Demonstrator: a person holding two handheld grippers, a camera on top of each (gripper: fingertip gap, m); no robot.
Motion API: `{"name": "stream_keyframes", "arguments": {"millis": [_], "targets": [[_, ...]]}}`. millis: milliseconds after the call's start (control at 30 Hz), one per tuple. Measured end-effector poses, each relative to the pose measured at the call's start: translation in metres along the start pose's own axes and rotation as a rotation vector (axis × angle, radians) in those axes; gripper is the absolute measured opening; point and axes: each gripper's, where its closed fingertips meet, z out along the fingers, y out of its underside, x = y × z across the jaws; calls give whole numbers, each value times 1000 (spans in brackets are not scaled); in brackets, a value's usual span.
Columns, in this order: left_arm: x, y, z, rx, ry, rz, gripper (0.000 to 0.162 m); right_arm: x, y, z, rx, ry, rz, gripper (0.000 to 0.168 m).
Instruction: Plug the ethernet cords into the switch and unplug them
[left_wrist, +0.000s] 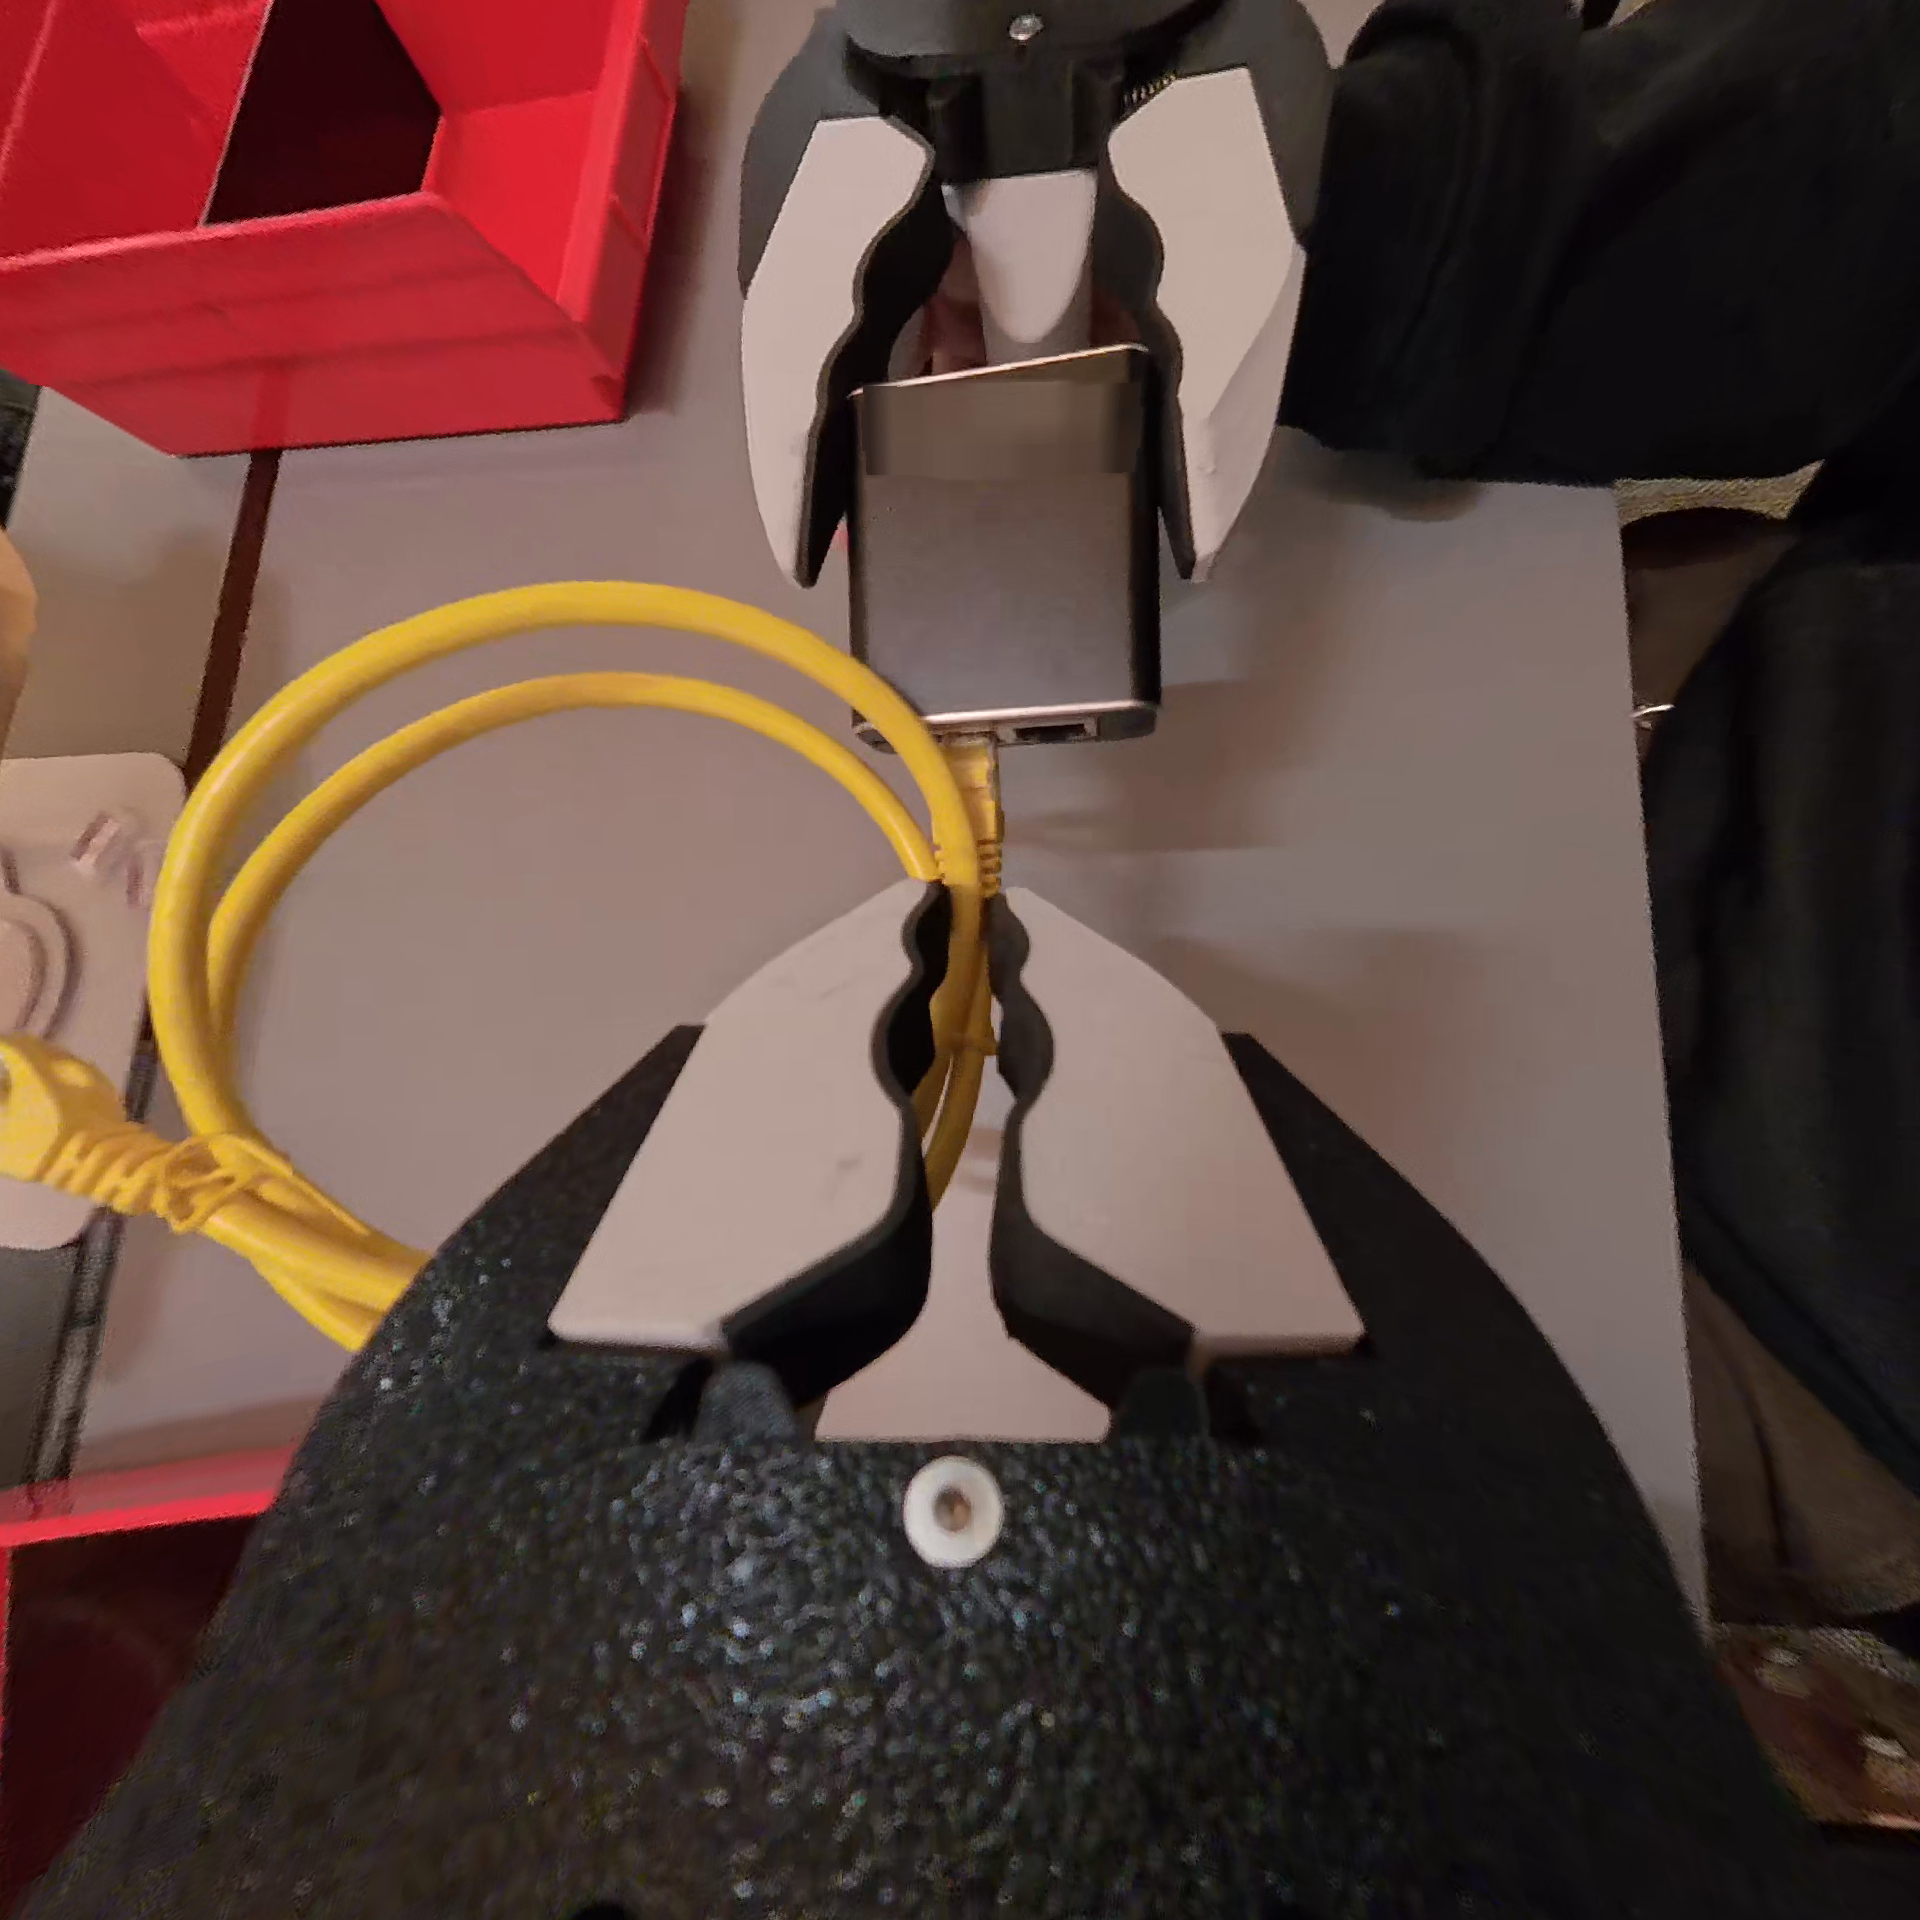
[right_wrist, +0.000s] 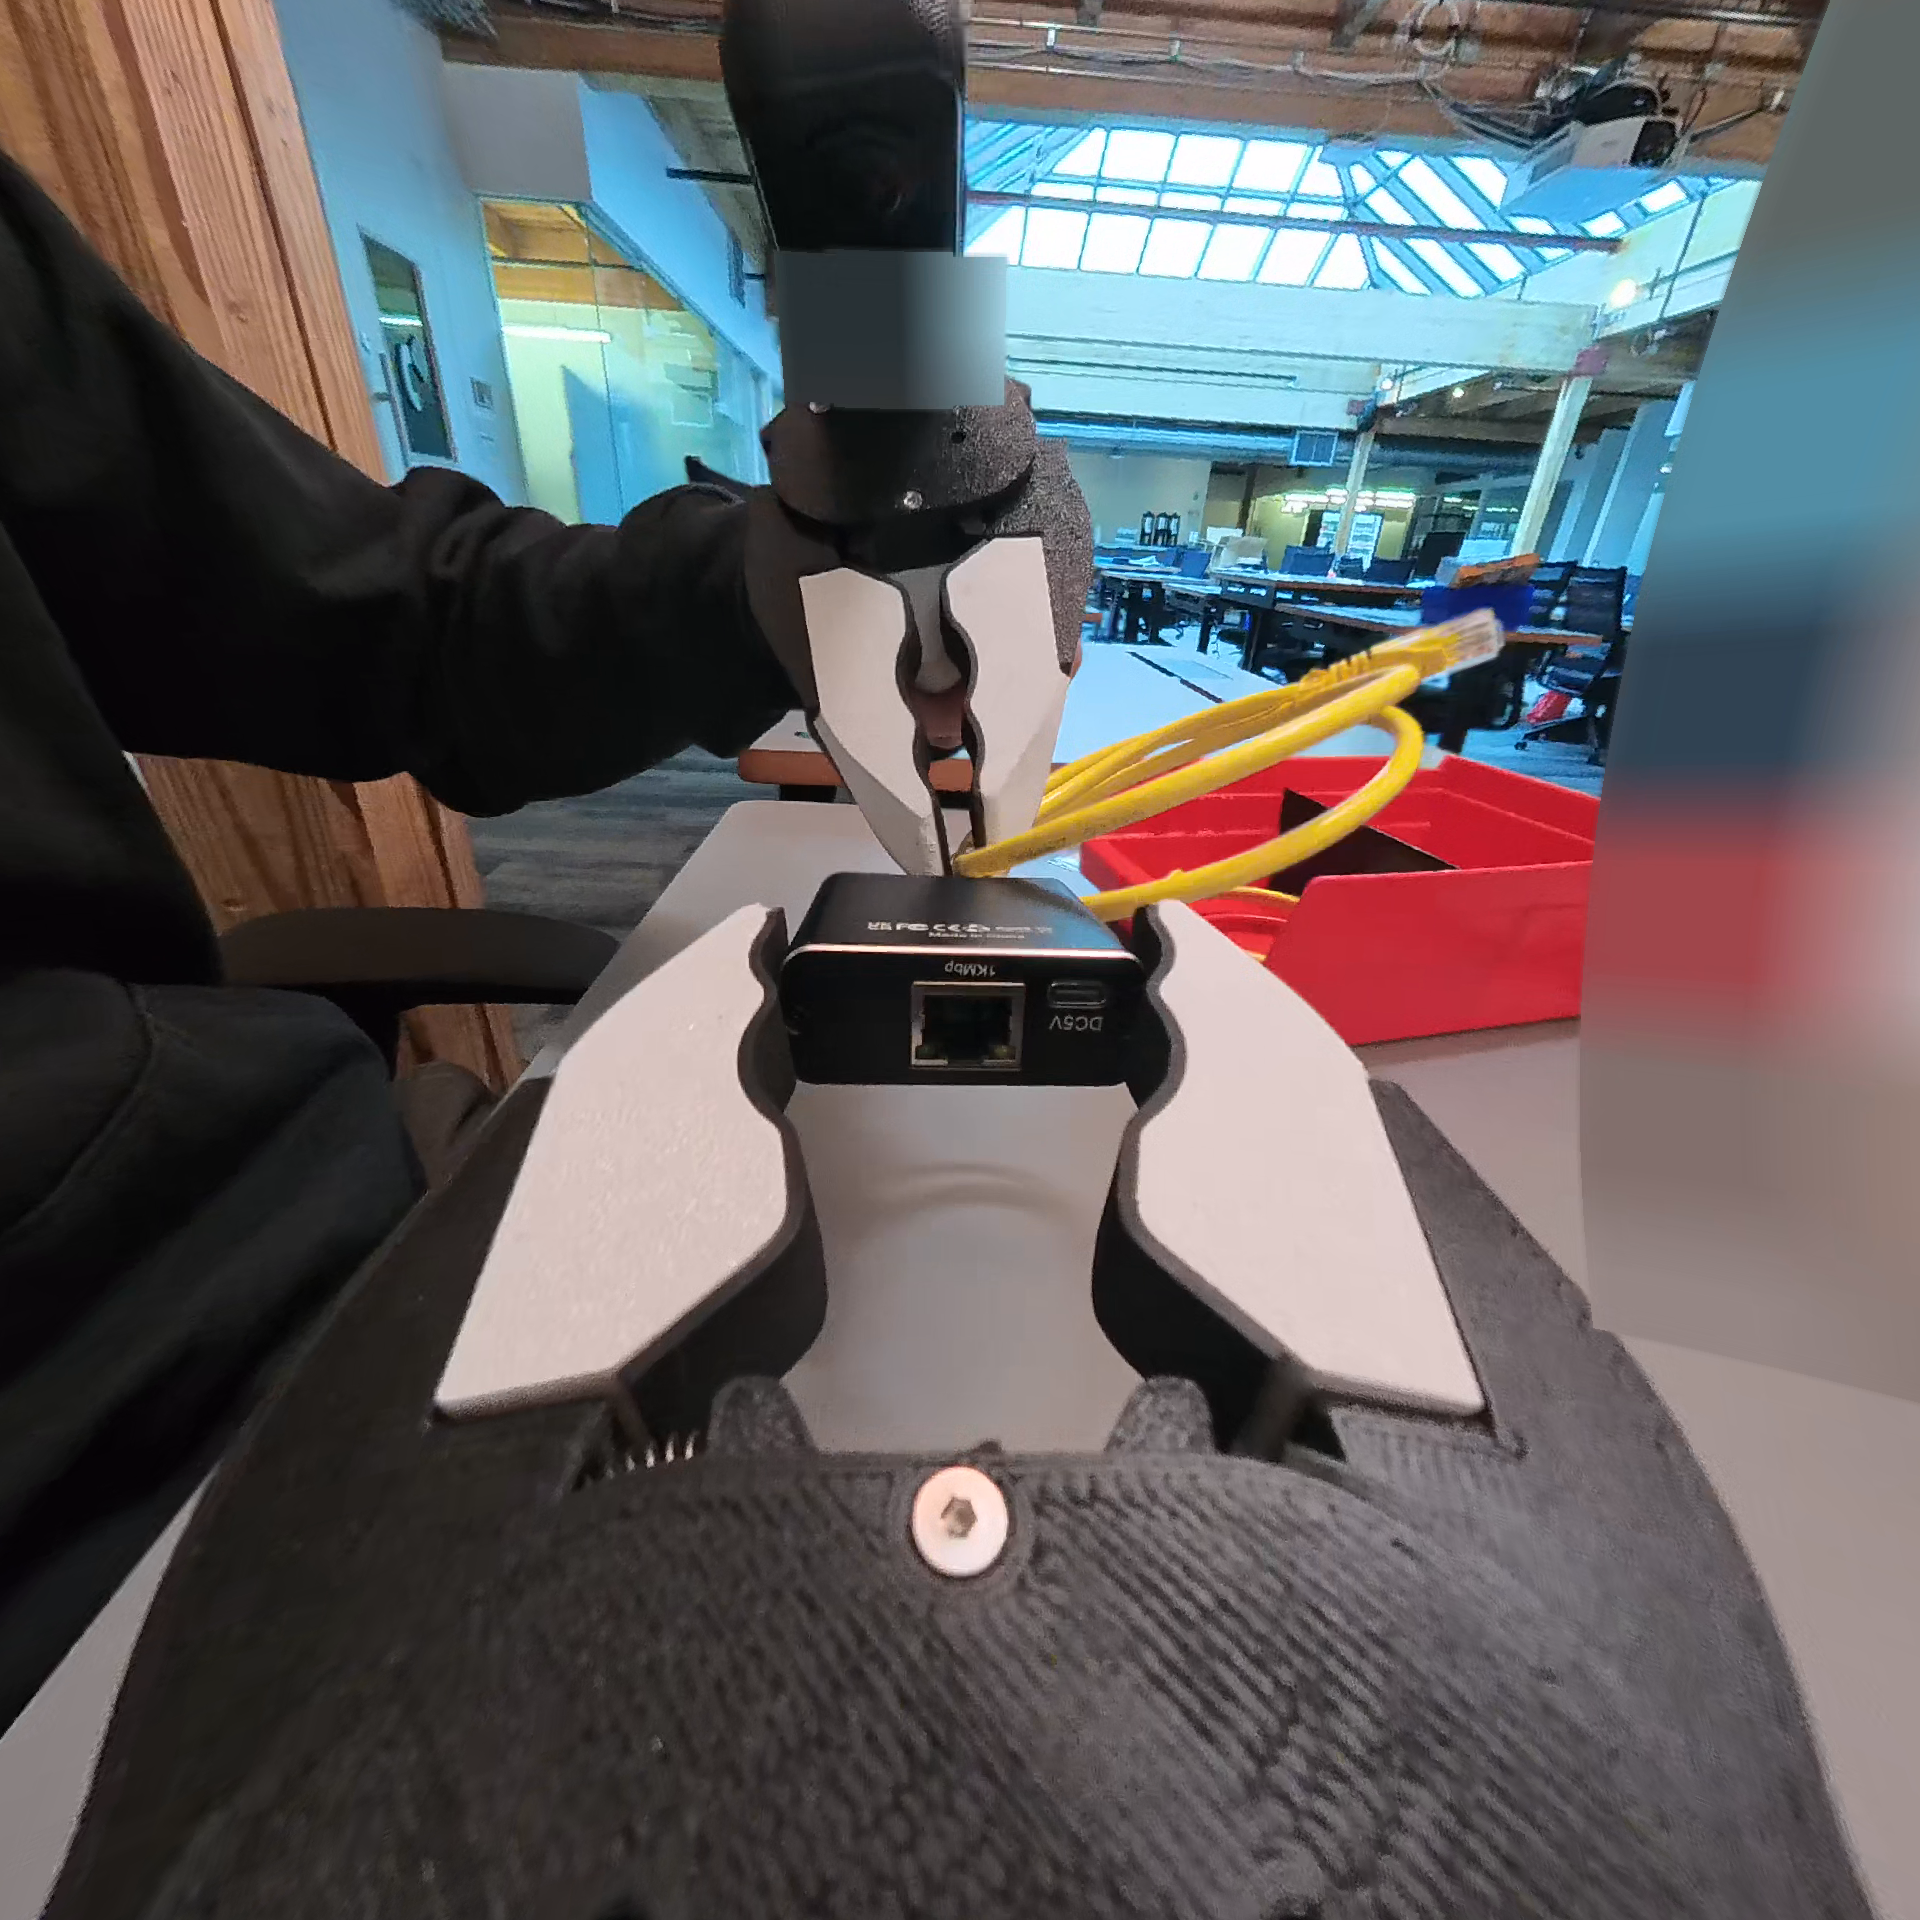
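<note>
A small dark metal switch (left_wrist: 1003, 561) is clamped between the fingers of my right gripper (left_wrist: 997, 571), just above the grey table. In the right wrist view the switch (right_wrist: 956, 997) shows an empty port on the face toward me, and my right gripper (right_wrist: 961, 935) is shut on its sides. My left gripper (left_wrist: 961, 899) is shut on a coiled yellow ethernet cord (left_wrist: 416, 665) just behind its plug (left_wrist: 982, 790). The plug's tip sits in a port on the switch's far face. The cord's other plug (left_wrist: 42, 1122) hangs free. The left gripper (right_wrist: 951, 831) shows beyond the switch.
A red box (left_wrist: 312, 208) stands on the table (left_wrist: 1351, 935) beyond the cord; it also shows in the right wrist view (right_wrist: 1455, 914). A white moulded object (left_wrist: 62, 935) lies at the left edge. A person's black sleeve (right_wrist: 468, 623) reaches in. One gripper's finger ends stand about 6 cm off the other's.
</note>
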Motion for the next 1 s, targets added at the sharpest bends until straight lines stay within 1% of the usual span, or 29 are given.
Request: {"name": "stream_keyframes", "arguments": {"millis": [133,233,300,367,433,500,567,633,733,800,900,1000], "targets": [[0,5,4,21,8,-86,7,2,6,1,-10,2,31,64],[1,6,6,73,29,-146,7,2,3,1,18,-2,47,64],[2,2,7,112,37,-158,7,1,-8,1,107,-15,64,64],[-4,-6,5,170,-19,-150,10,6,-17,-5,194,-5,87,64],[-9,-14,2,207,-57,-175,14,10,-21,-11,223,10,90,64],[-11,-23,-1,277,-70,-203,17,10,-27,-15,253,16,78,64],[-14,-35,-10,374,-96,-249,30,13,-30,-18,266,50,61,64],[-18,-45,-25,478,-157,-295,36,15,-36,-23,307,58,67,64],[-22,-47,-49,604,-323,-318,33,19,-45,-34,379,69,80,64],[-16,-41,-53,640,-363,-360,26,20,-51,-41,433,71,87,64],[0,-40,-36,698,-247,-498,29,17,-58,-44,489,44,98,64],[4,-52,-29,835,-151,-604,30,11,-61,-39,501,15,91,64]]}}
